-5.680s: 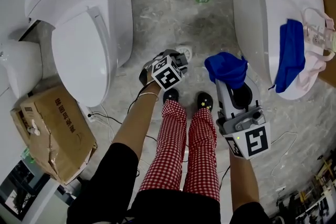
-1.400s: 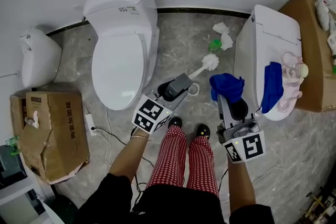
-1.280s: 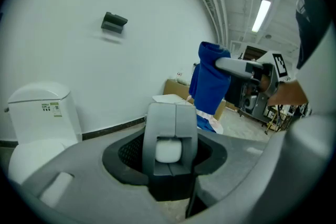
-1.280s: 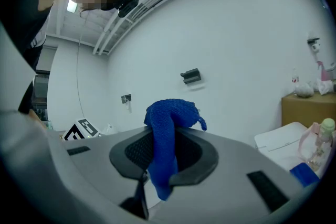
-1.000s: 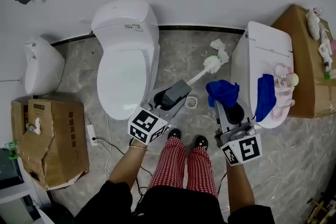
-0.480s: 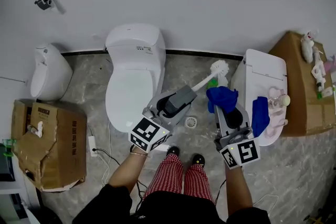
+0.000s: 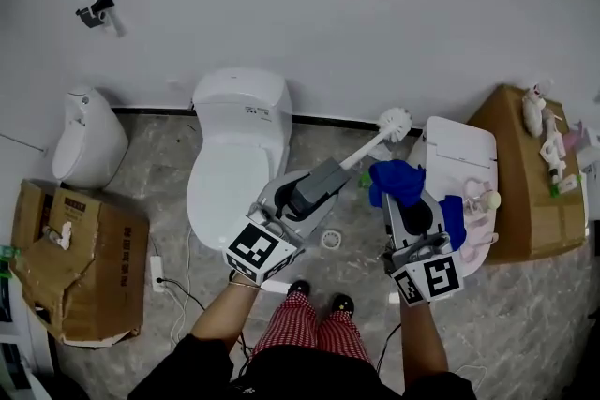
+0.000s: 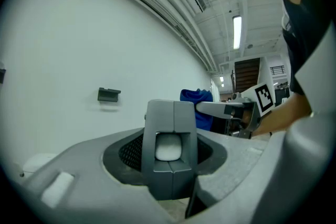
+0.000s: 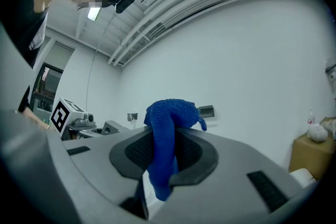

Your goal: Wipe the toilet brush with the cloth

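– While both tongs are raised over the grey marbled floor, what does the head view give?
– At centre, the left gripper [image 7: 330, 171] clamps the brush [image 7: 395, 120] by its thin white handle. The round bristle head points to the upper right, against the wall. The right gripper [image 7: 401, 194] pinches a bunched blue cloth [image 7: 394, 178] just right of the handle. Whether they touch, I cannot tell.
– Around them?
– One glossy white toilet [image 7: 234, 155] sits left of centre and a second toilet [image 7: 461, 145] at right, with a blue rag [image 7: 455, 215] on its lid. A crumpled cardboard box [image 7: 75, 248] is at lower left and a brown cabinet [image 7: 525, 192] at far right.
– Left gripper view?
– Grey jaws are closed on the smooth white handle, seen end on at centre. Behind is a plain wall with a black bracket [image 8: 108, 94]. The cloth shows at right.
– Right gripper view?
– Here the jaws are narrow, gripping the knitted cloth, which humps over the tips and hangs down the gap. The left gripper shows at the left edge.
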Available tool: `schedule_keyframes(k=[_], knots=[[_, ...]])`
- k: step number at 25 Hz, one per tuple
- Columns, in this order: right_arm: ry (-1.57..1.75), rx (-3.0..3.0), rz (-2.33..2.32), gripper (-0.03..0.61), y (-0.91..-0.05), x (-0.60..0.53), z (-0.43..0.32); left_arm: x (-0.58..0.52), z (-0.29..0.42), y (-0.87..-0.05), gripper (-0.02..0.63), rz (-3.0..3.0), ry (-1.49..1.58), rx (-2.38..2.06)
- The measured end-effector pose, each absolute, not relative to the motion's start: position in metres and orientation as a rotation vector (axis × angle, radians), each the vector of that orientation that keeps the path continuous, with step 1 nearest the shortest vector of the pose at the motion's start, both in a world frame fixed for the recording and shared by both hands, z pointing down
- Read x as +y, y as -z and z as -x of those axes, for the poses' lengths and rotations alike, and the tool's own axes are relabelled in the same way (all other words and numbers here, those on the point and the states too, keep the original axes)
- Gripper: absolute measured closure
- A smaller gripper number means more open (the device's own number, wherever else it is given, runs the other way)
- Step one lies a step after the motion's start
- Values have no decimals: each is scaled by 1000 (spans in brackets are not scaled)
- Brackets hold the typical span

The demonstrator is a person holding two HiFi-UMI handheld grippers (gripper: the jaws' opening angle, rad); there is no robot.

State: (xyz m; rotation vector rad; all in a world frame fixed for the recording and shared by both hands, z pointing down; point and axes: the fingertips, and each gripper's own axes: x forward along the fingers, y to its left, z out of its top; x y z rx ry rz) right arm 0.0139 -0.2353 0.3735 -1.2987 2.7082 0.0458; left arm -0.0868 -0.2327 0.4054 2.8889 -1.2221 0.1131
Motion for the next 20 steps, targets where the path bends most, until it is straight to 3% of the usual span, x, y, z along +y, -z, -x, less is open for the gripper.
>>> schedule_keyframes(k=[20], knots=[[-321, 2658, 1089, 495, -246, -210, 10, -196, 99, -278, 426, -3031, 148, -1286]])
